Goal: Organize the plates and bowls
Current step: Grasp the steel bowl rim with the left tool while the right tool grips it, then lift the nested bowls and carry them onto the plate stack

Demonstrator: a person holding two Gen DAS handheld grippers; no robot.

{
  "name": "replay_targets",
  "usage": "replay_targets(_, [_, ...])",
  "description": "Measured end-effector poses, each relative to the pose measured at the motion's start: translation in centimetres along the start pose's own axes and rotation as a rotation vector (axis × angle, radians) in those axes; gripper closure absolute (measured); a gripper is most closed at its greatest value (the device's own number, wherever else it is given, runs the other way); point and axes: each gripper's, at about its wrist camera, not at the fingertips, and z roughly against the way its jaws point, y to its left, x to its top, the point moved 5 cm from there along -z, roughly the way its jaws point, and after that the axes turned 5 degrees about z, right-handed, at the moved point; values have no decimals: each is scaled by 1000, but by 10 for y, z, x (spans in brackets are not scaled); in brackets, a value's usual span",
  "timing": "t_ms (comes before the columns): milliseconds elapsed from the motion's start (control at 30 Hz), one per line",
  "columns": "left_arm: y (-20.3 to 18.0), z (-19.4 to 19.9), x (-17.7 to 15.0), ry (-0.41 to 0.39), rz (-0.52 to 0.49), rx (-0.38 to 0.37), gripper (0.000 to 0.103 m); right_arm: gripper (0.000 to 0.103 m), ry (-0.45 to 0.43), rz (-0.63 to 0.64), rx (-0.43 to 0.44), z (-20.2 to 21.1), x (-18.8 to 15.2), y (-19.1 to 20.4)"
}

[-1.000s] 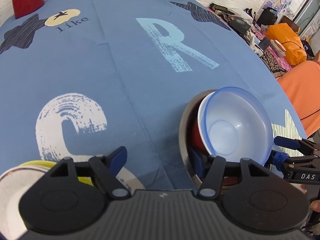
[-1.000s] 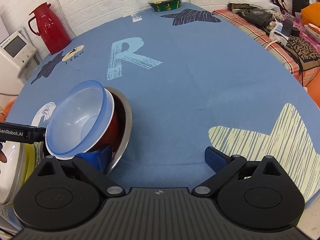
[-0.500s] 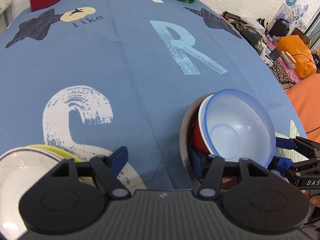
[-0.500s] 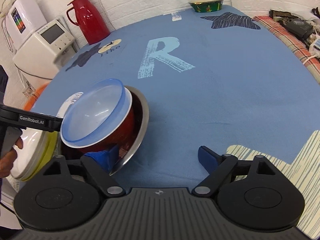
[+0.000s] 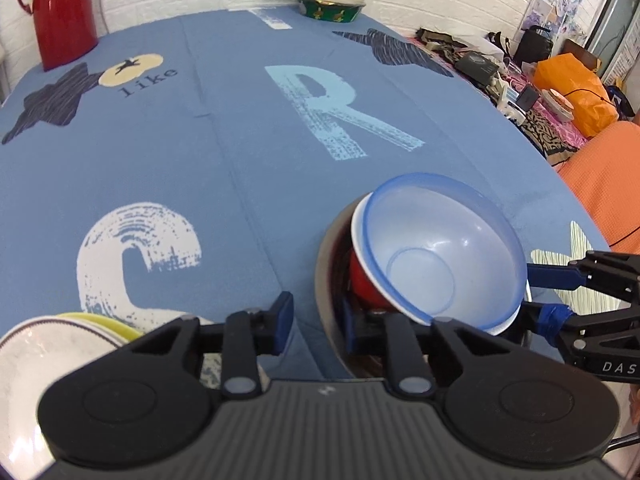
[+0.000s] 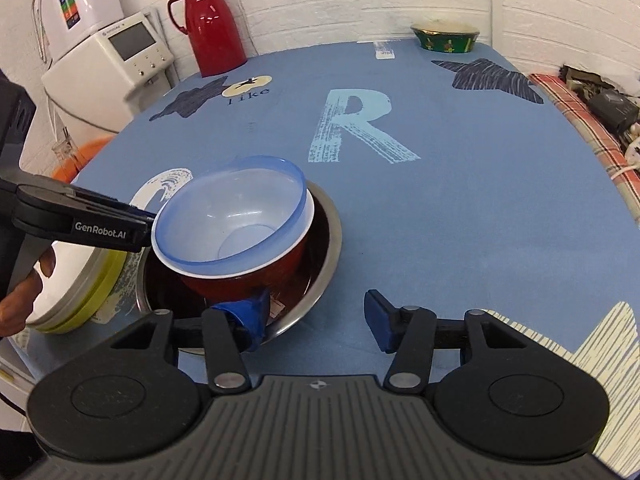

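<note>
A steel bowl (image 5: 322, 264) (image 6: 333, 240) stands near the table's front edge. A red bowl (image 5: 360, 284) (image 6: 256, 280) leans tilted inside it, and a translucent blue bowl (image 5: 440, 248) (image 6: 240, 208) is nested in the red one. My left gripper (image 5: 316, 320) straddles the steel bowl's left rim, its jaws narrowed but with cloth still showing beside the rim. My right gripper (image 6: 316, 316) is open wide across the rim on the opposite side, one finger inside the bowl. A white plate (image 5: 40, 360) (image 6: 76, 276) lies on a yellow plate (image 5: 100, 320) (image 6: 100, 296) to the left.
A red thermos (image 5: 60, 12) (image 6: 216, 24) and a green patterned bowl (image 5: 330, 6) (image 6: 446, 38) stand at the far edge. A white appliance (image 6: 116, 60) is beyond the table's left side. Clutter (image 5: 520, 72) and orange fabric (image 5: 608, 184) lie off its right side.
My left gripper's jaws have drawn much closer together around the steel bowl's rim. Both cameras have tilted up, showing more of the far wall. The right gripper stays open.
</note>
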Motion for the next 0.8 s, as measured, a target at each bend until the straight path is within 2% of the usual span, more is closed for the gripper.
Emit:
replay_targets(100, [5,-2,2,9,27,-28,86,62,28,46,36,0,0,1])
replay_targets(300, [8,-2,2,16,52,-41,86,56,-11,96,44,1,-1,2])
replay_targets(600, [6,-2,2,24,34,-29,86,50,63,56,-11,-2,5,5])
replay_targets(733, [6,-3,3,25,31,-32,86,50,75,5,19,-3,1,0])
replay_targets(800, [6,-3,3,26,33,-36,86,50,110,-43,56,-7,2,-3])
